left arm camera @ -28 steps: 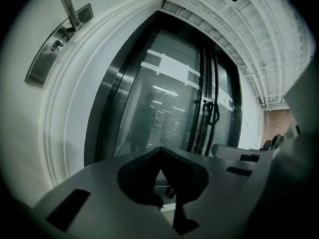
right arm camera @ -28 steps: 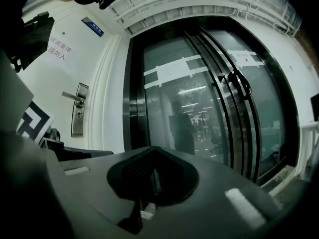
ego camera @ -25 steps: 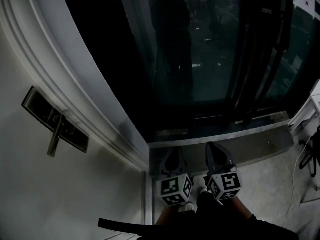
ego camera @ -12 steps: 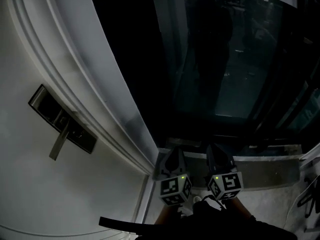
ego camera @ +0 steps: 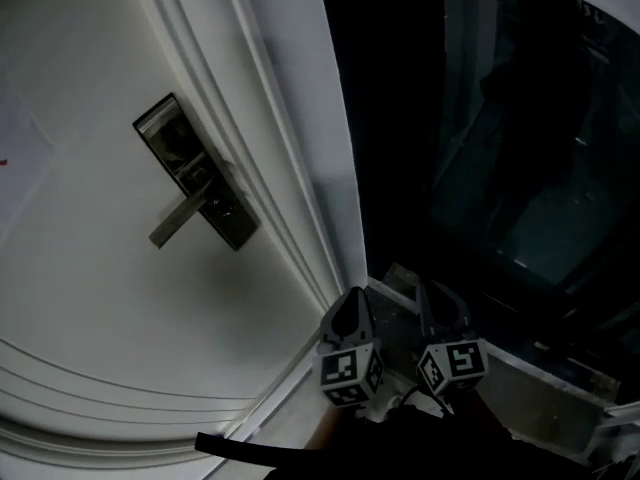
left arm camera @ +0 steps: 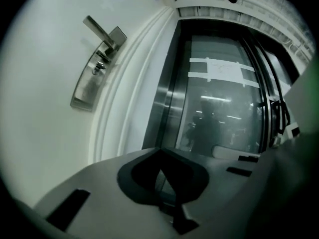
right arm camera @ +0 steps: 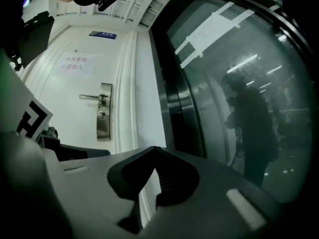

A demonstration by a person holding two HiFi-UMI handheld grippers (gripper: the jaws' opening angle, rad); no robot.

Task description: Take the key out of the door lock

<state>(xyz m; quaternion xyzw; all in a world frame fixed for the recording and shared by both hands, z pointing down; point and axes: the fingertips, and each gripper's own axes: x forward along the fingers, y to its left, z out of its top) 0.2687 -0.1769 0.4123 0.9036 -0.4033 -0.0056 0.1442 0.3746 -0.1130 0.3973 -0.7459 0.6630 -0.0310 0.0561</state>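
A white door carries a metal lock plate (ego camera: pixel 196 172) with a lever handle (ego camera: pixel 178 222). A small key (left arm camera: pixel 99 68) sticks out of the plate below the lever; it also shows as a small stub, the key (right arm camera: pixel 102 115), in the right gripper view. My left gripper (ego camera: pixel 351 302) and right gripper (ego camera: pixel 441 296) hang side by side low in the head view, well below and to the right of the lock. Both are shut with nothing between their jaws and touch nothing. The lock is far ahead of them in both gripper views.
A moulded white door frame (ego camera: pixel 290 168) separates the door from a dark glass panel (ego camera: pixel 520 168) on the right, which reflects a person. Taped paper (left arm camera: pixel 224 71) sits on the glass. A blue sign (right arm camera: pixel 103 34) hangs above the door. A stone sill (ego camera: pixel 545 388) lies at lower right.
The head view has swung left: the lock plate has moved up and toward the middle, and the glass has slid right. Both grippers stay low and shut.
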